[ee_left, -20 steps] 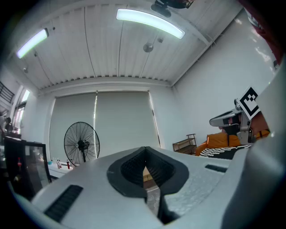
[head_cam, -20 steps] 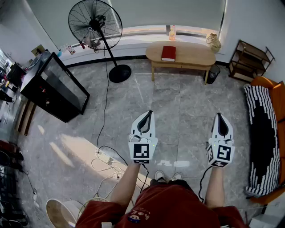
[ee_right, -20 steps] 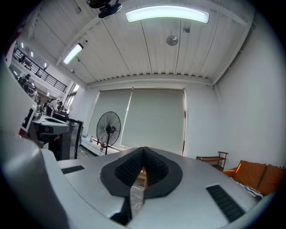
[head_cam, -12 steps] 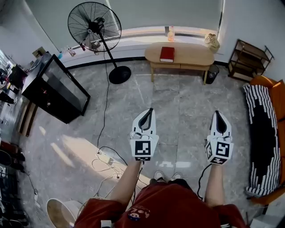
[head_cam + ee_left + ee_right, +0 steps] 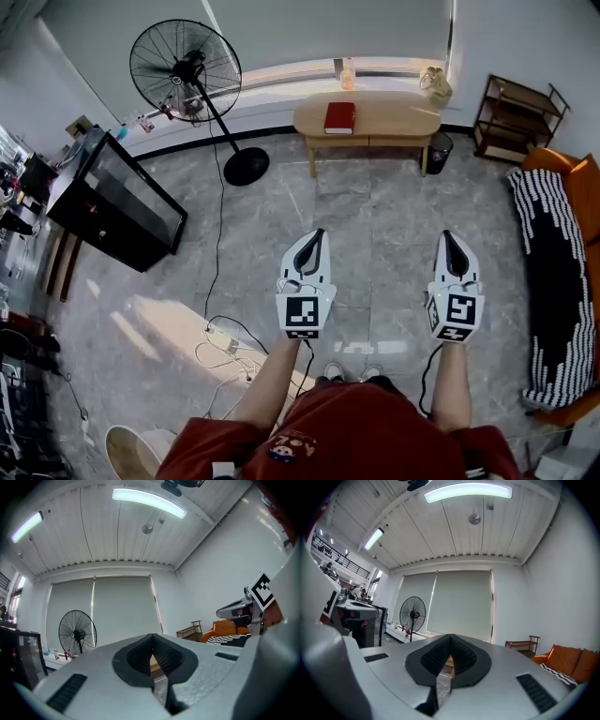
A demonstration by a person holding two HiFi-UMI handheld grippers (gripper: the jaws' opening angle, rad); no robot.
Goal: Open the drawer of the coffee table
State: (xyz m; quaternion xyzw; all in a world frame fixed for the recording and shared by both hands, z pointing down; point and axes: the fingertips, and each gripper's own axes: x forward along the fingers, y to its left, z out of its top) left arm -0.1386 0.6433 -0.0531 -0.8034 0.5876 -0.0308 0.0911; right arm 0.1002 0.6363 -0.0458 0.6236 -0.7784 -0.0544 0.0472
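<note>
The wooden coffee table stands by the far window wall, with a red book on its top and its drawer front closed under the top. Both grippers are held level over the grey floor, well short of the table and pointing toward it. My left gripper is shut with nothing in it, its fingertips meeting. My right gripper is shut and empty too, its fingertips together. A sliver of the table's wood shows through each gripper's finger gap.
A standing fan with a round base is left of the table, and a black glass cabinet further left. Cables and a power strip lie on the floor. A wooden shelf and an orange sofa with a striped throw are on the right.
The whole room has slid a little leftward in the head view. The right gripper sits slightly higher and further left in the picture. Both grippers stay shut and empty.
</note>
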